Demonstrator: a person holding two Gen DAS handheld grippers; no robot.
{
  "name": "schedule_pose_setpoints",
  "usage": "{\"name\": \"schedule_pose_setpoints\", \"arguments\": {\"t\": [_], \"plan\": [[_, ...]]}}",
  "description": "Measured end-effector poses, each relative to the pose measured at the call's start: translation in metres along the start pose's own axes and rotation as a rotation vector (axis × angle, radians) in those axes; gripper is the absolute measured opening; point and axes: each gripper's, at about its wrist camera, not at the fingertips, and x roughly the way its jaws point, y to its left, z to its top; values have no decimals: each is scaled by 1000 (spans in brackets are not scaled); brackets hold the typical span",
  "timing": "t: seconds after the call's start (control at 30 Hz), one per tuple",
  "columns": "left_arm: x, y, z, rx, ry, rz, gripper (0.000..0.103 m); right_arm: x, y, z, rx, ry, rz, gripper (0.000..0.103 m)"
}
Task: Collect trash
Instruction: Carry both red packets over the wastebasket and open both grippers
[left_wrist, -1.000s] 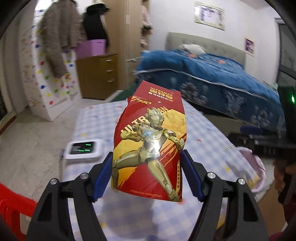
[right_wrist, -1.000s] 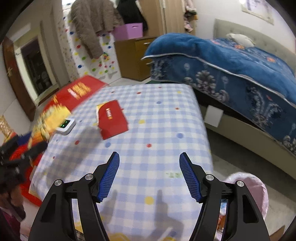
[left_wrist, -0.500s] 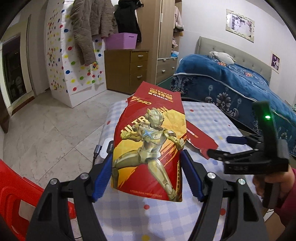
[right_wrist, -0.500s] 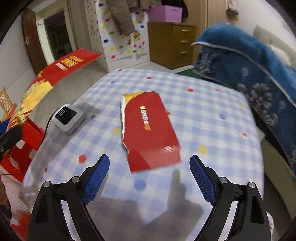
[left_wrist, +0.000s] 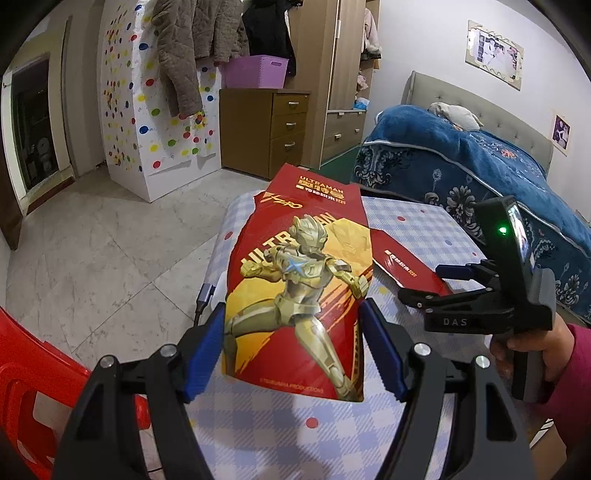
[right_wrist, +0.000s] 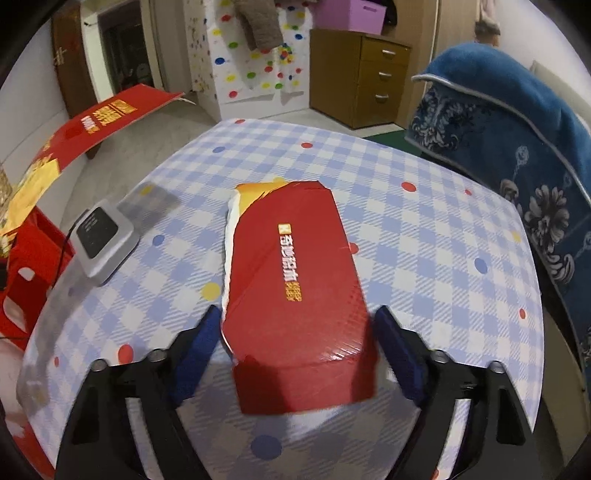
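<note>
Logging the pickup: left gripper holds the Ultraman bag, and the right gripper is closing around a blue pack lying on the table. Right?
Not quite: the pack is red, not blue, as the right wrist view shows. The left gripper does hold the Ultraman bag, and the right gripper is closing around the pack on the table.

Table (right_wrist: 436, 236): covered by a blue-and-white checked cloth with coloured dots.
Box (right_wrist: 295, 280): red, flattened, lying on the cloth near the middle, printed face up, one end torn.
Device (right_wrist: 101, 240): small, grey, dark top, cable attached; flat near the table's left edge, apart from the box.
</note>
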Motion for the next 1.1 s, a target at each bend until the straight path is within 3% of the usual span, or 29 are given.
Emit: {"name": "schedule_pose_setpoints", "arguments": {"t": [0.13, 0.43, 0.87, 1.1], "plan": [[-5, -1, -2, -2, 2, -1, 70, -14, 7, -13, -3, 5, 1, 77], [-23, -28, -21, 27, 23, -60, 70, -120, -4, -68, 157, -128, 5, 77], [-43, -119, -50, 168, 53, -205, 70, -203, -50, -165, 372, -172, -125, 78], [-52, -184, -55, 288, 50, -293, 70, -239, -78, -201, 465, -214, -189, 78]]}}
